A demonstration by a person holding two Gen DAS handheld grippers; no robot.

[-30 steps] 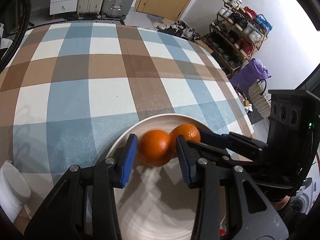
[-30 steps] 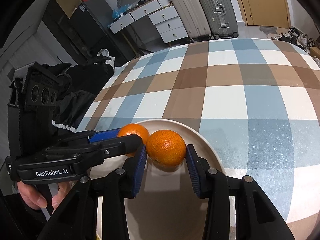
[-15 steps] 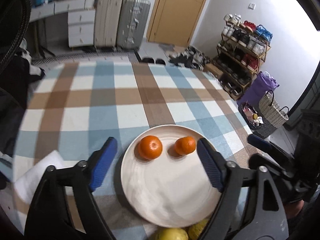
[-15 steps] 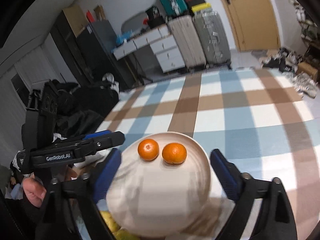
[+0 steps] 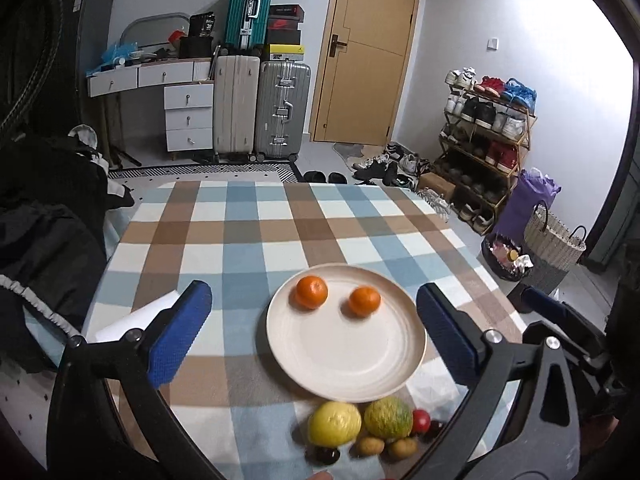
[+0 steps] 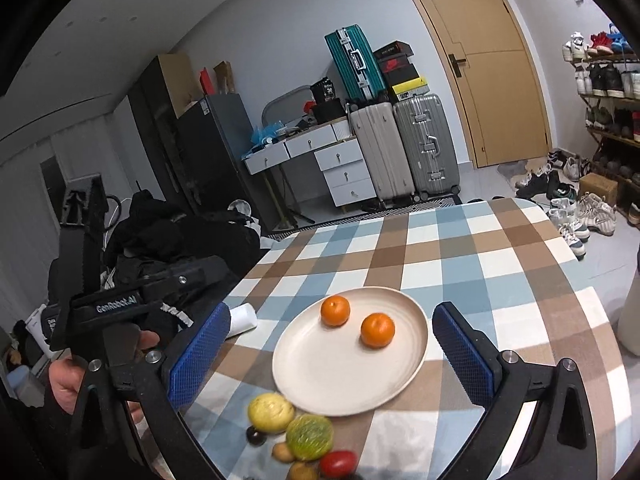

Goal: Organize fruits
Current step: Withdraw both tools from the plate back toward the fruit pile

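Note:
Two oranges (image 5: pixel 312 292) (image 5: pixel 364 301) lie apart at the far side of a cream plate (image 5: pixel 348 352) on the checked tablecloth. My left gripper (image 5: pixel 313 294) hovers above and short of the plate, its jaws opening wide with nothing between the pads. My right gripper (image 6: pixel 333 311) hangs likewise, jaws opening and holding nothing, with the oranges (image 6: pixel 335 311) (image 6: pixel 377 330) and plate (image 6: pixel 332 372) below. In front of the plate lie a yellow fruit (image 5: pixel 334 424), a green-yellow fruit (image 5: pixel 388 417), a small red fruit (image 5: pixel 421 421) and several small brown and dark ones.
A white paper roll (image 6: pixel 242 318) lies on the cloth left of the plate. Dark clothing (image 5: pixel 48 220) is piled beyond the table's left edge. A pale object (image 6: pixel 632 320) stands at the right edge. Suitcases, drawers and a shoe rack stand across the floor.
Both grippers have opened off the two oranges and pulled back and up from the plate. The oranges stay on the plate, and the loose fruits have come into view.

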